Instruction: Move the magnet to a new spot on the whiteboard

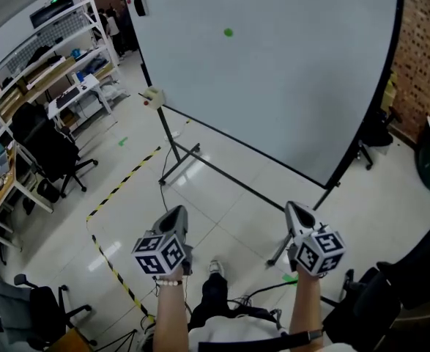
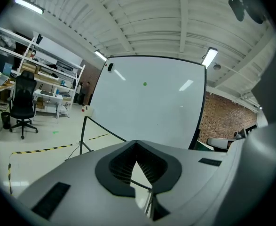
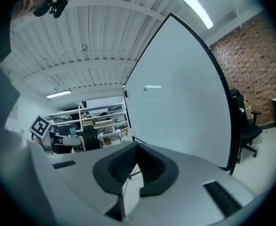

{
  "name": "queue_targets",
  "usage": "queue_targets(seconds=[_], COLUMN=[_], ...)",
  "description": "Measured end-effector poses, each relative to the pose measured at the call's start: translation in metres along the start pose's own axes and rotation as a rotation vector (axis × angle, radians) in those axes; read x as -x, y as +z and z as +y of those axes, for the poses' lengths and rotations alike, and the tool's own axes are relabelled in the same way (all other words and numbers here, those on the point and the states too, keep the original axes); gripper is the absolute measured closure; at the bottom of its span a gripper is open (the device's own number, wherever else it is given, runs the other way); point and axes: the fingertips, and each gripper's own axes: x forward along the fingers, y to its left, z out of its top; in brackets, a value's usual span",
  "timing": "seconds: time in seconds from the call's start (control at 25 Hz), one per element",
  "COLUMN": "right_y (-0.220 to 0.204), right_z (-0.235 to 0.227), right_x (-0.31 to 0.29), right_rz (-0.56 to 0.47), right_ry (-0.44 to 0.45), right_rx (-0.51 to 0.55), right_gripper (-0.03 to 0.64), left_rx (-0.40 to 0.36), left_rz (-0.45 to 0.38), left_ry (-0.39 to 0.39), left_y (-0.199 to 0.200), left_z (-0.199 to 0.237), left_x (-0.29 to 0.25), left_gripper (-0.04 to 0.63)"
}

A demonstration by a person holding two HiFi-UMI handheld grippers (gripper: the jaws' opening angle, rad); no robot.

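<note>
Both left claw (image 1: 176, 212) and right claw (image 1: 294, 208) are hanging clenched, empty, well apart from the magnet (image 1: 228, 32); we are risking knocking it off the whiteboard (image 1: 295, 94) unopened.

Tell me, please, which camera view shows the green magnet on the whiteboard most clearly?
The head view: the green magnet is a clear dot high on the whiteboard. The left gripper view shows it smaller; the right gripper view, at a slant, only as a faint speck.

Whiteboard (image 1: 288, 86) — 1 green magnet (image 1: 228, 32).
</note>
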Motion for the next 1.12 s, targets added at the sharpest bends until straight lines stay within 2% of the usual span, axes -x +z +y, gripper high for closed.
queue_targets(seconds=[0.24,0.48,0.72,1.12], right_y=[0.011,0.031,0.038,0.076], right_z=[-0.002,-0.008,-0.011,-0.021], right_x=[-0.036,-0.074,-0.155,-0.278], right_rz=[0.008,0.002,0.018,0.011], right_ry=[0.031,0.013,0.0,-0.115], right_rx=[0.027,0.053,0.055,0.056], right_gripper=[0.614,0.614,0.614,0.614], left_rx=[-0.014,-0.027,-0.036,-0.06], left_rz=[-0.004,-0.003,0.008,0.064], left_ry=[-0.02,-0.074,-0.138,-0.25], left_y=[0.011,0.033,0.066,0.129], left_z=[-0.002,0.002,0.032,0.096], left_x=[-0.035,-0.079,-0.15,-0.254], left_gripper=[0.595,0.595,0.595,0.595])
